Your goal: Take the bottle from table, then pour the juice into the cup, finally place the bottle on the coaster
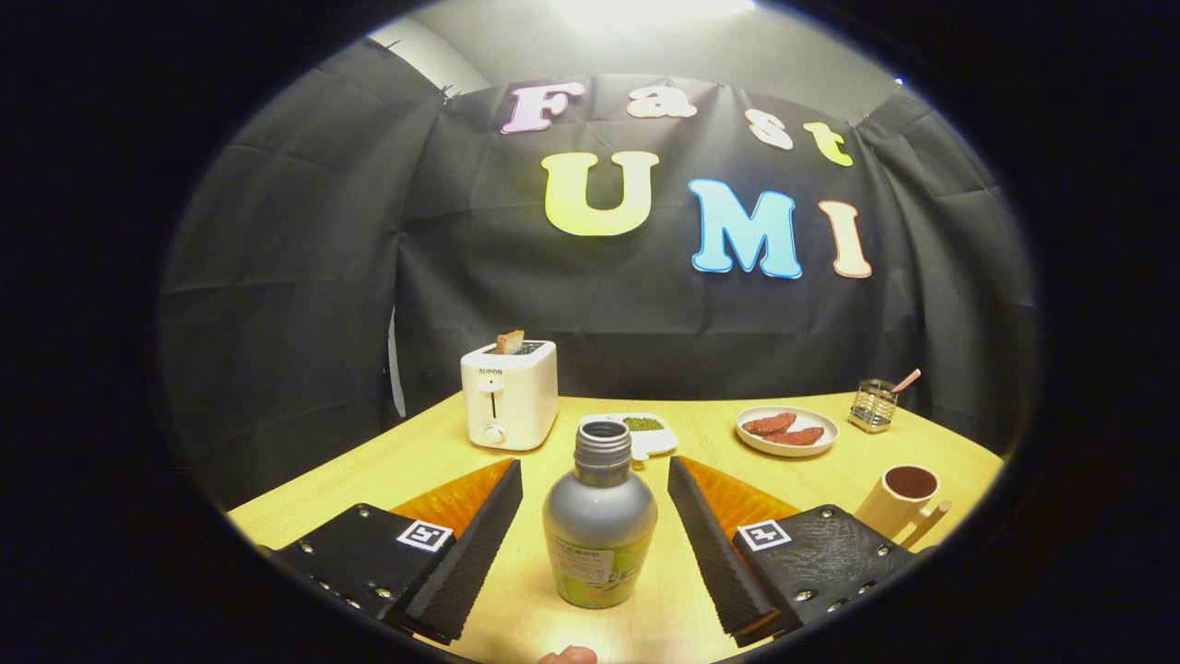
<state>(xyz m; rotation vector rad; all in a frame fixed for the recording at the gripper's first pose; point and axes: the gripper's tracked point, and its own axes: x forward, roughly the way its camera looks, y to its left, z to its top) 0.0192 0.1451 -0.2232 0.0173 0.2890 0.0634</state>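
Straddling bottle (599, 526): tool (595, 503) wide open

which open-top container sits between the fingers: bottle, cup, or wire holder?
The uncapped bottle. It stands upright between the open gripper fingers, untouched. The cup is off to the right of them, and the wire holder far beyond.
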